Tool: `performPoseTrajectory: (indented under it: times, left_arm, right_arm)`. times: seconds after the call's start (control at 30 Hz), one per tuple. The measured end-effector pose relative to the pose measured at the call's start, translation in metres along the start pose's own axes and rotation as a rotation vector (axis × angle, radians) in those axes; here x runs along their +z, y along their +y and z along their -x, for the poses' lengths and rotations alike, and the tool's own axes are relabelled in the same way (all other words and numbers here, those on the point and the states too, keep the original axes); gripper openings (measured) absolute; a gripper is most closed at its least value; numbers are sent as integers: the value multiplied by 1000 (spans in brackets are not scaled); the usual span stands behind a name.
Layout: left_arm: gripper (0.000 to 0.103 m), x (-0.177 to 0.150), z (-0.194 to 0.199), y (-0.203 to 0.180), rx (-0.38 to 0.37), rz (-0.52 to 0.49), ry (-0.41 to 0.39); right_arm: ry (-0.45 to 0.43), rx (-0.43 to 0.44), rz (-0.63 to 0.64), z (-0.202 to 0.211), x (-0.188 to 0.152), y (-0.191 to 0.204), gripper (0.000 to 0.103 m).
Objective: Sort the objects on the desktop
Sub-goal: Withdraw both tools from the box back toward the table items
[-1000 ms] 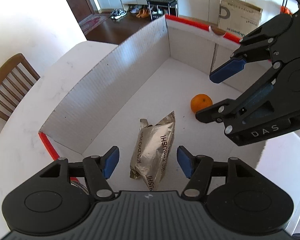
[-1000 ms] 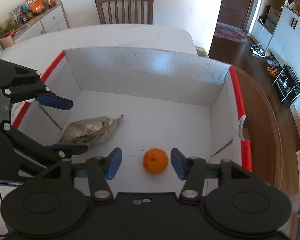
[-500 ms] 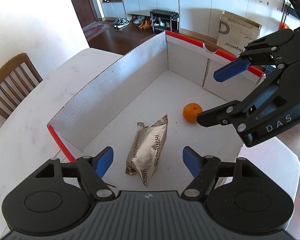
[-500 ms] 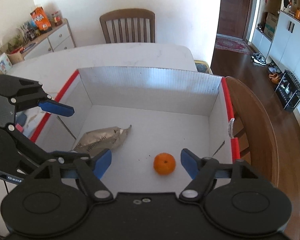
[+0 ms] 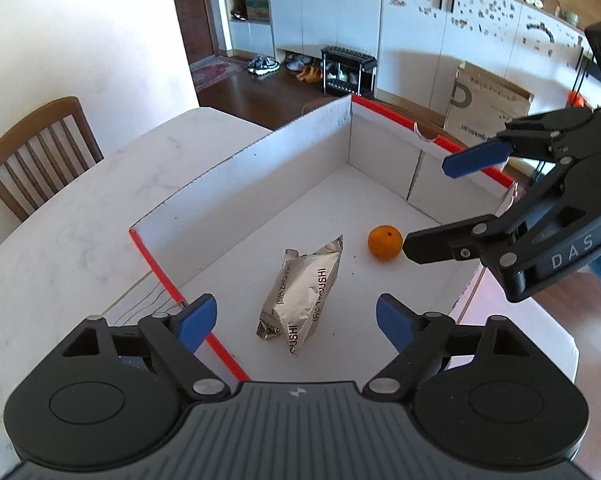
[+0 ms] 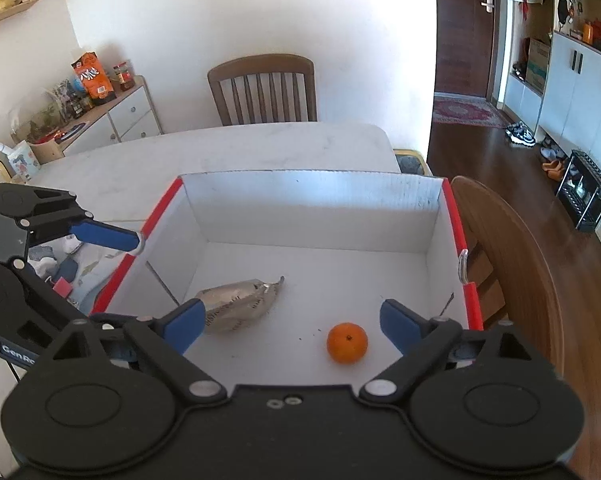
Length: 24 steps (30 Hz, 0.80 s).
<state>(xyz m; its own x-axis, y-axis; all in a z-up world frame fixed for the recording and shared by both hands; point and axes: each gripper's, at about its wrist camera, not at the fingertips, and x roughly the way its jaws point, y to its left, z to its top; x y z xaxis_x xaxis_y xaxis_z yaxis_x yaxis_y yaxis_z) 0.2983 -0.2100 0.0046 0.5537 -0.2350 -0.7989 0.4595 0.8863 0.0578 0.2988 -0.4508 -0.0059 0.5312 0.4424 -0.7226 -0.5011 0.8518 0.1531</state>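
Note:
A white cardboard box (image 5: 284,152) (image 6: 312,196) with red-taped rims stands on the white table. On its floor lie a silver snack packet (image 5: 302,292) (image 6: 240,304) and an orange (image 5: 385,242) (image 6: 347,342), apart from each other. My left gripper (image 5: 296,322) hangs above the packet, its jaws opening wide with nothing pressed between them. My right gripper (image 6: 292,322) hovers above the orange, jaws also opening and holding nothing. Each gripper shows in the other's view: the right gripper (image 5: 440,204) at the right, the left gripper (image 6: 156,272) at the left.
A wooden chair (image 6: 262,88) stands at the far side of the table (image 5: 60,240), a second chair (image 6: 508,264) beside the box's right wall. A sideboard (image 6: 112,116) with jars is at the back left. Small items (image 6: 60,276) lie left of the box.
Both grippers have risen away from the box floor and their jaws have spread wider. The packet and orange stay where they lay, now looking smaller.

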Motion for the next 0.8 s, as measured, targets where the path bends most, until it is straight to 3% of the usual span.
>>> performPoseTrajectory:
  times: [0.07,0.47,0.8]
  left_arm:
    - [103,-2,4,1,7,16,-11]
    - [103,-25,43,22,-42,97,-111]
    - [103,-62,90,50,-85,160,-208]
  right_arm:
    - [-6,4,0,1,0,2,95]
    - [-36,25,17,12,-2,26,97]
    - [-91,13,18,24,-5,71,97]
